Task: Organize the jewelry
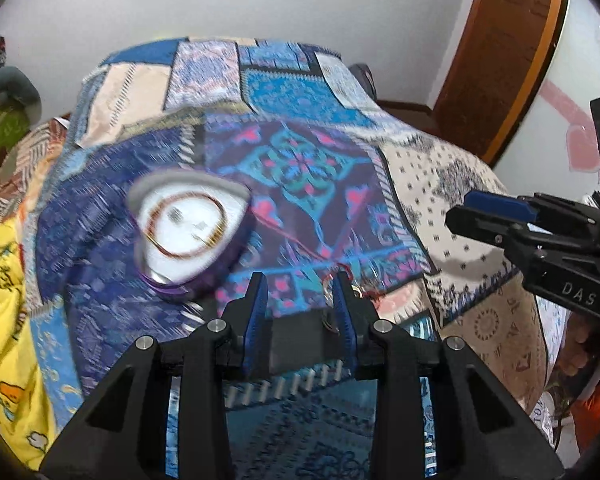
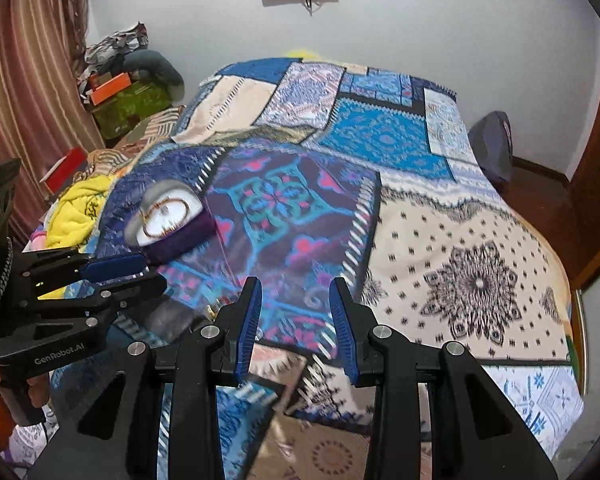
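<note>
A purple heart-shaped jewelry box (image 1: 188, 232) with a white lining lies open on the patchwork bedspread (image 1: 300, 168); a red-brown bead bracelet (image 1: 182, 224) lies inside. It also shows in the right wrist view (image 2: 168, 218). My left gripper (image 1: 300, 288) is open just right of the box, above the bedspread. A red string with small gold pieces (image 1: 348, 280) lies by its right fingertip. My right gripper (image 2: 294, 292) is open and empty over the bedspread. In the left wrist view the right gripper (image 1: 496, 216) shows at the right edge.
A yellow blanket (image 1: 4, 280) lies at the bed's left side. Boxes and clutter (image 2: 120, 92) stand by the striped curtain (image 2: 28, 80). A wooden door (image 1: 508, 48) is at the right. A dark bag (image 2: 492, 144) lies on the floor past the bed.
</note>
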Tool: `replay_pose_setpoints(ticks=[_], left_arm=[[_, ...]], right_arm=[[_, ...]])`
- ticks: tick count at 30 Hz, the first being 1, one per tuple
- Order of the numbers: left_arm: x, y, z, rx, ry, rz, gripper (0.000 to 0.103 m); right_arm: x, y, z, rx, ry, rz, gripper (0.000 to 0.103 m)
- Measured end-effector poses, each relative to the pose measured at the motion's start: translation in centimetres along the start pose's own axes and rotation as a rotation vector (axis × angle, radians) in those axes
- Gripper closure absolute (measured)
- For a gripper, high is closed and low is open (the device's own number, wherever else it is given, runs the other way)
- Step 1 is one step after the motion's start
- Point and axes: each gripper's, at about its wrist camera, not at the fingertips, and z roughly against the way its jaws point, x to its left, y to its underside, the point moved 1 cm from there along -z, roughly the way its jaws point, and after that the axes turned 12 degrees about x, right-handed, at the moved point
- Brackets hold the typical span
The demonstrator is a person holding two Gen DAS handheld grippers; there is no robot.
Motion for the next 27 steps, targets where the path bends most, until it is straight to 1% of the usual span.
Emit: replay_pose_setpoints(ticks=[7,11,16,18,24,27], left_arm=[[-1.0,1.1,-2.5,0.082,0.027,-0.017,0.07],[-1.4,1.6,-3.3,0.105,0.026,-0.032,0.07],[-1.7,1.7,-3.7,0.101,0.026,-0.053,0.07],[-1.7,1.5,-3.9,0.099,0.026,-0.058,0.07],[-1.7,1.3,-4.5,0.076,0.008,-0.06,0.07],[-1.8,1.2,-4.7,0.068,-0.002,-0.061,0.07]], right_arm=[[-0.6,1.5,-2.3,0.091,-0.033,-0.002,0.071],[-0.4,2.1,-3.8,0.143,-0.058,0.017,0.071],[0.1,2.2,-5.1,0.185,-0.087,0.046,0.071],[0.3,2.1,-5.6,0.194,-0.085,0.055,0.071],[1.2,2.0,-6.3,0.193,-0.062,0.101,0.071],[1.4,1.6,-6.6,0.195,-0.074,0.11,0.071]])
